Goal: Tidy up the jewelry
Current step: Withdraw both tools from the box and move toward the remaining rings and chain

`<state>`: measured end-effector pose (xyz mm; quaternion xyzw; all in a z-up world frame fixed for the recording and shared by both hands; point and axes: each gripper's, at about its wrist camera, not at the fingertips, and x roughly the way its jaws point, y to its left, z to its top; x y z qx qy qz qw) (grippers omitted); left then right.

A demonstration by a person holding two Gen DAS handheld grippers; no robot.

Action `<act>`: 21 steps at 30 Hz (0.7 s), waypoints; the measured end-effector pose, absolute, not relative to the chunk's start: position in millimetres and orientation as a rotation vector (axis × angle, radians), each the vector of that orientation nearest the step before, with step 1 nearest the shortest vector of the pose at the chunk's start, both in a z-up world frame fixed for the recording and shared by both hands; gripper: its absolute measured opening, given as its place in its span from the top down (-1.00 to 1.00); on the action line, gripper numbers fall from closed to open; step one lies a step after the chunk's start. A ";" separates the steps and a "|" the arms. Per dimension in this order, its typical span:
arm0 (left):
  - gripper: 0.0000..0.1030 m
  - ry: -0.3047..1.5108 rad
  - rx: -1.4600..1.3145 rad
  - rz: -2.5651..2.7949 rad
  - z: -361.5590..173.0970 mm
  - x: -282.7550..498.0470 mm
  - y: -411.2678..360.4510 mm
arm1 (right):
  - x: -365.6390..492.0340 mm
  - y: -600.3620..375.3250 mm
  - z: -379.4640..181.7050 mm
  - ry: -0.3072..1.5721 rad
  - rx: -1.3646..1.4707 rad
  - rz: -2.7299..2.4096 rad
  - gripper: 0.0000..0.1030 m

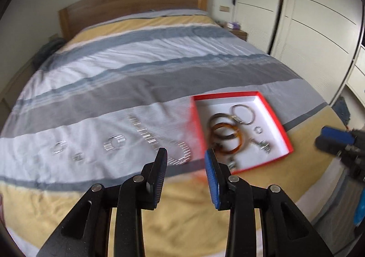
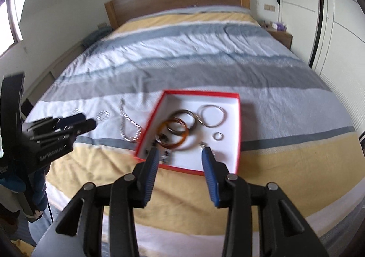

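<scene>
Hovering over the striped bed cover (image 1: 136, 56), the left gripper (image 1: 186, 161) and the right gripper (image 2: 180, 159) both stand wide open and hold nothing; I judge the job about half done. Nearest lies the flat red box with a white inside (image 2: 238, 120); it holds 3 big bangles, 1 of them orange-brown plastic (image 2: 182, 140), plus 1 small silver ring (image 2: 218, 136) and some little pieces too blurry to count. Left of the box, on the cover, wait 1 silver chain (image 1: 157, 140) and, farther left, about 3 small shiny pieces (image 1: 114, 143).
</scene>
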<state>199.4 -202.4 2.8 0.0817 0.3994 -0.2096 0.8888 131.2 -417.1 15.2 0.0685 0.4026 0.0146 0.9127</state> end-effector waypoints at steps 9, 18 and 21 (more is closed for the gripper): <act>0.34 0.782 0.083 -0.205 33.5 140.5 -60.3 | 91.2 -361.0 50.7 0.752 0.147 0.108 0.25; 0.26 0.735 0.019 -0.045 47.2 85.4 39.5 | 61.7 -308.1 73.3 0.715 0.105 0.179 0.24; 0.26 0.733 0.003 -0.026 45.6 75.7 56.0 | 57.1 -295.2 76.7 0.712 0.091 0.194 0.20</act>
